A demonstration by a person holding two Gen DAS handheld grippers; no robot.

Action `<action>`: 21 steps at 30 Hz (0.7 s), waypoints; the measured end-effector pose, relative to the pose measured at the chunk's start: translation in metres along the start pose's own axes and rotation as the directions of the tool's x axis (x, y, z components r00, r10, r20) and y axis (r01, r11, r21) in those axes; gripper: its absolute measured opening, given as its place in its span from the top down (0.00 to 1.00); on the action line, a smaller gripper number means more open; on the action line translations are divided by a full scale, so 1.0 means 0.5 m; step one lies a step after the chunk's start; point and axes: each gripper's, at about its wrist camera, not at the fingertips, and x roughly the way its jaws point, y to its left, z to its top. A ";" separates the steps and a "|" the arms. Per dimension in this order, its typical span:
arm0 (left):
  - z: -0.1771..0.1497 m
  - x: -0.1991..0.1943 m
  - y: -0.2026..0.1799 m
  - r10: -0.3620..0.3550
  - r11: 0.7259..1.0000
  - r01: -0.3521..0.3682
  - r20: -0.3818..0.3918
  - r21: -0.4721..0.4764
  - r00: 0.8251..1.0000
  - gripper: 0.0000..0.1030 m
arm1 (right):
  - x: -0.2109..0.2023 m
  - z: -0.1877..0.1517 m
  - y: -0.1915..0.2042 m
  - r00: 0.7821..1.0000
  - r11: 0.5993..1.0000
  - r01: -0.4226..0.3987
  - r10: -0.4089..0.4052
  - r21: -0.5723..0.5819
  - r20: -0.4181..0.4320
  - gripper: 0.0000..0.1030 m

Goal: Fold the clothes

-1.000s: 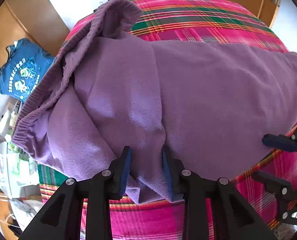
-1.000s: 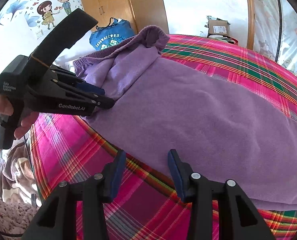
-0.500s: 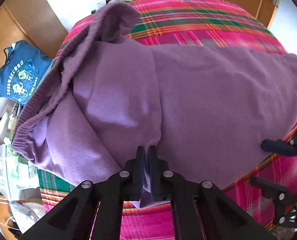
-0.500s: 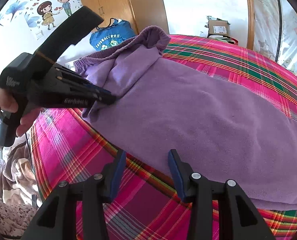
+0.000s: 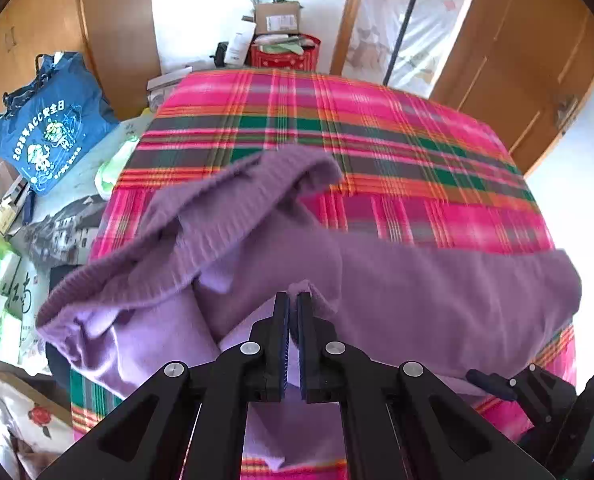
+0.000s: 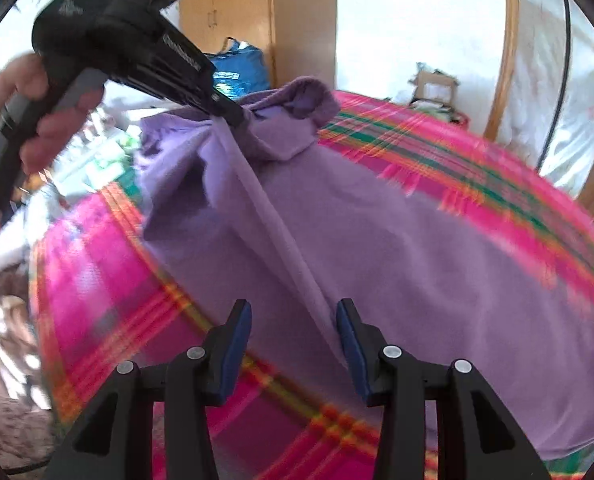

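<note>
Left tongs (image 5: 293, 312) pinch edge of purple garment (image 5: 437, 300), lifting fold off plaid bed cover (image 5: 377, 140). Right tongs (image 6: 293, 332) spread, hovering over garment's near edge, gripping nothing.

1. The blue bag (image 5: 51, 120), lying left of the plaid bed cover (image 5: 377, 152), is showing white print: "ACC", some Chinese characters and a number, perhaps "2025".
2. Other labels are staying too blurred to read.
</note>
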 end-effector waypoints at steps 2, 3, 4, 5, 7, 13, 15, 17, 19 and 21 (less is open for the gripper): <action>0.011 -0.007 0.004 -0.012 1.000 0.012 0.005 -0.022 1.000 0.96 | 0.005 0.007 -0.009 1.000 1.000 0.022 -0.022 -0.008 -0.010 0.57; 0.017 -0.011 0.006 -0.018 0.999 0.018 0.007 -0.032 1.000 0.96 | 0.008 0.011 -0.014 0.999 1.000 0.029 -0.030 -0.012 -0.019 0.57; 0.020 -0.014 0.014 -0.014 0.999 0.015 0.015 -0.039 1.000 0.96 | 0.011 0.012 -0.019 0.998 0.998 0.056 -0.056 -0.024 -0.025 0.57; 0.024 -0.017 0.022 -0.011 0.999 0.012 0.023 -0.047 1.000 0.96 | 0.013 0.013 -0.024 0.996 0.996 0.084 -0.085 -0.037 -0.031 0.57; 0.041 -0.018 0.025 -0.018 0.998 0.020 0.035 -0.060 0.999 0.96 | 0.017 0.017 -0.038 0.991 0.991 0.124 -0.126 -0.046 -0.046 0.57; 0.082 -0.006 0.034 -0.026 0.996 0.032 0.068 -0.086 0.997 0.96 | 0.019 0.036 -0.095 0.964 0.966 0.257 -0.259 -0.028 -0.064 0.91; 0.095 -0.002 0.034 -0.020 0.994 0.028 0.077 -0.107 0.997 0.96 | 0.015 0.059 -0.122 0.953 0.954 0.300 -0.300 0.009 -0.037 0.93; 0.111 0.006 0.034 -0.010 0.993 0.019 0.084 -0.113 0.996 0.96 | 0.010 0.080 -0.140 0.937 0.936 0.351 -0.350 0.013 -0.011 0.93; 0.128 0.015 0.033 0.001 0.993 0.010 0.092 -0.119 0.996 0.96 | 0.004 0.110 -0.160 0.914 0.915 0.404 -0.404 0.016 0.025 0.93; 0.145 0.024 0.038 0.000 0.991 0.013 0.096 -0.135 0.995 0.96 | -0.001 0.145 -0.179 0.891 0.894 0.447 -0.448 0.019 0.071 0.94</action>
